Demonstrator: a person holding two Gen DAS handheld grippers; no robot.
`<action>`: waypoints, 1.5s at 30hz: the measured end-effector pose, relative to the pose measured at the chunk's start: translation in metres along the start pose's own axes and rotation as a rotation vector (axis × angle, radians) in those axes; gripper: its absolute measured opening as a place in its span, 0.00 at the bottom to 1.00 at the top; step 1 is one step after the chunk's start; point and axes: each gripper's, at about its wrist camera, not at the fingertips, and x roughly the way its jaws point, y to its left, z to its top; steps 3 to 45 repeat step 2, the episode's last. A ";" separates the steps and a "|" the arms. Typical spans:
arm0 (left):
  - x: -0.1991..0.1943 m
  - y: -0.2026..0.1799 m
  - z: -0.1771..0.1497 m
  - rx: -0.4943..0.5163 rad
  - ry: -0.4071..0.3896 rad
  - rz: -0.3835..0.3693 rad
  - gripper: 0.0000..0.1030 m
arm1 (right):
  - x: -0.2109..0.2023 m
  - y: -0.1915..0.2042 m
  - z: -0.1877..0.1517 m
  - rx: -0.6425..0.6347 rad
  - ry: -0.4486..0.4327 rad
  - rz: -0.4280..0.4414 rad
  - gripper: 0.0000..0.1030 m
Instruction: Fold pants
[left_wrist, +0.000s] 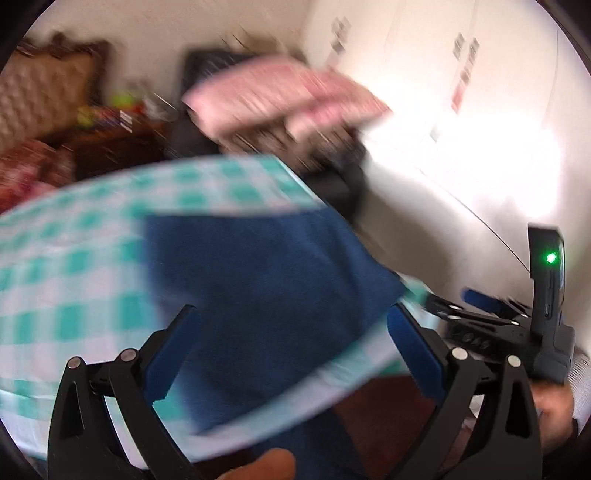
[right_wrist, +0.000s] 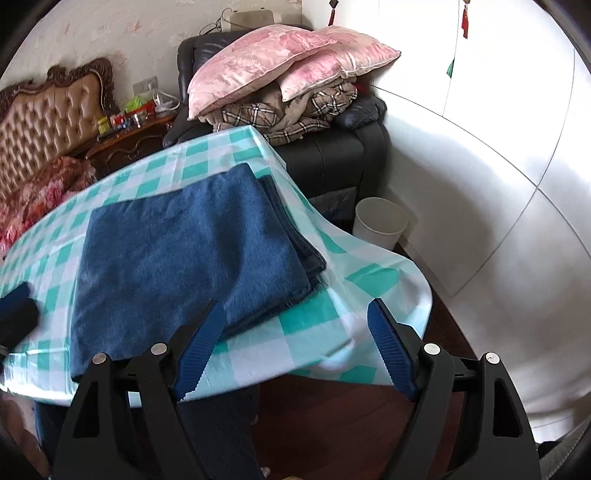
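Blue-padded right gripper stands spread wide, holding nothing, over the counter's near edge. Left gripper is likewise apart and empty. Folded pants lie flat on the checked cloth, long axis running from near-left away toward the pillows.

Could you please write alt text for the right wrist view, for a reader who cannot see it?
Folded blue pants lie on a table under a teal-and-white checked tablecloth; the open right gripper hovers at the near edge, holding nothing. Behind stand a dark armchair piled with pink pillows and a white bin.
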 end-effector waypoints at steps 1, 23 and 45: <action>-0.016 0.026 -0.001 -0.043 -0.037 0.050 0.98 | 0.004 -0.003 0.002 0.024 -0.004 0.004 0.78; -0.030 0.051 -0.002 -0.092 -0.058 0.094 0.98 | 0.008 -0.009 0.004 0.061 -0.014 0.005 0.79; -0.030 0.051 -0.002 -0.092 -0.058 0.094 0.98 | 0.008 -0.009 0.004 0.061 -0.014 0.005 0.79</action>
